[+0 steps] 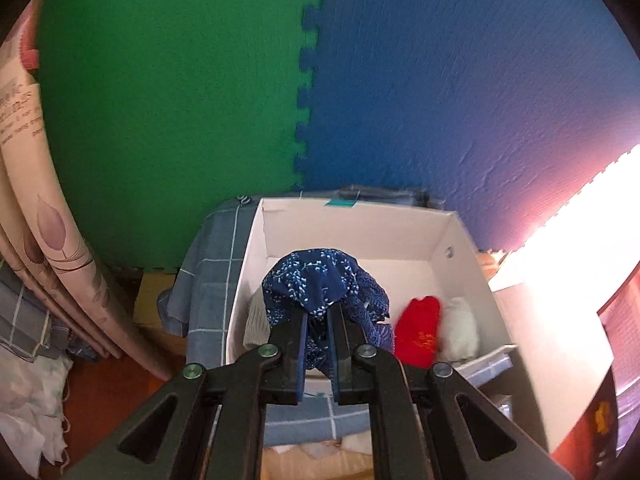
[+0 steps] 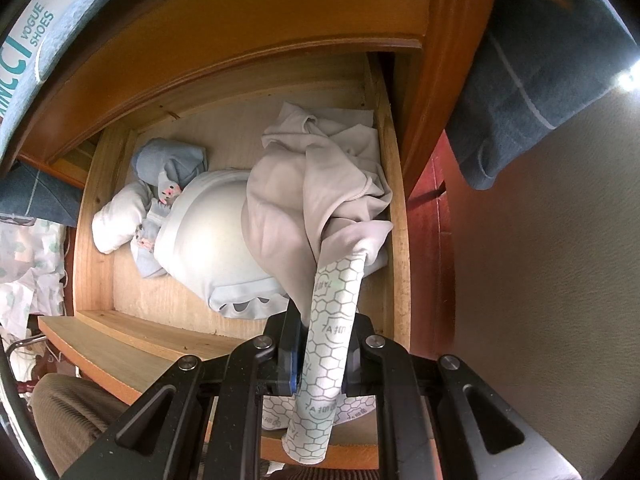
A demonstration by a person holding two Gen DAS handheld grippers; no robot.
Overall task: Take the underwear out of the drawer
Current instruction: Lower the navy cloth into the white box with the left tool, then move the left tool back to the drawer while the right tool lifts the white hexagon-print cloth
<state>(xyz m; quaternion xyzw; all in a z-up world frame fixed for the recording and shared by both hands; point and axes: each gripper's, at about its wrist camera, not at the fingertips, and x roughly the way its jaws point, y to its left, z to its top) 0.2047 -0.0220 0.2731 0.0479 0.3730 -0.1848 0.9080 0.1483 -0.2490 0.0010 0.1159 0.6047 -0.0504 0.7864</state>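
Loosely, navy underwear (image 1: 316, 284) droops lengthwise from clamped jaws

Underwear (image 1: 316, 280) above box (image 1: 360, 220), garments (image 2: 224, 236) in drawer (image 2: 96, 208)

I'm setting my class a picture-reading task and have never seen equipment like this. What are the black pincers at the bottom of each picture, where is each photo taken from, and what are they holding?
No robot here: a person carries a hand-held two-finger gripper in each hand, and a wide-angle camera on each looks along its fingers.

The left wrist view shows the left gripper shut on a dark blue patterned underwear piece, held above a white cardboard box. A red item and a white item lie in the box.

The right wrist view looks down into an open wooden drawer. The right gripper is shut on a white tube with a hexagon print, whose tip pokes into a beige garment. Pale blue and white clothes lie beside it in the drawer.
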